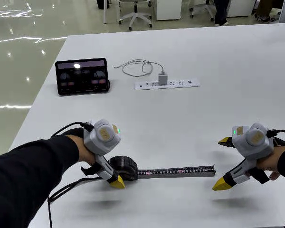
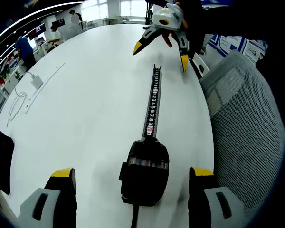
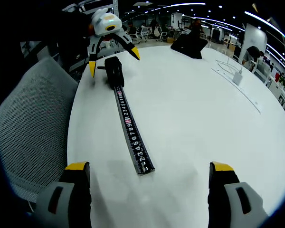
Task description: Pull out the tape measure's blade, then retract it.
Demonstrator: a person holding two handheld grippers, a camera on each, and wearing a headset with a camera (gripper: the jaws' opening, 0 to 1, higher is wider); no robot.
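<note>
- White bench (image 1: 190, 123), head view: the tape measure (image 1: 124, 167) lies near the front edge, its dark case by the left gripper (image 1: 115, 176) and its blade (image 1: 178, 172) run out flat along the bench towards the right gripper (image 1: 222, 162).
- Both grippers stand spread. The right one grips nothing, and its yellow tips sit either side of the blade's free end.
- Further back are a tablet (image 1: 82, 76), a power strip (image 1: 167, 84) and a charger (image 1: 162, 77) with its looped cable. No box, tray or bin is in sight; the case is the one thing here that holds anything, namely the rest of the blade.
- Left gripper view: the left gripper (image 2: 132, 173) has its jaws wide apart on either side of the case, with clear bench between each tip and the case. The blade (image 2: 153, 102) leads away to the right gripper (image 2: 161, 58). A mesh chair (image 2: 247, 118) sits beside the bench.
- Right gripper view: the right gripper (image 3: 149, 166) is open, with the blade's hooked end (image 3: 145, 167) lying between its jaws, touching neither. At the far end the left gripper (image 3: 113, 63) straddles the case.
- Judged from this, the pull-out looks done and the retraction is not yet begun. The next move likely calls for the left gripper to steady the case while the blade is let back in, eased rather than left to snap.
</note>
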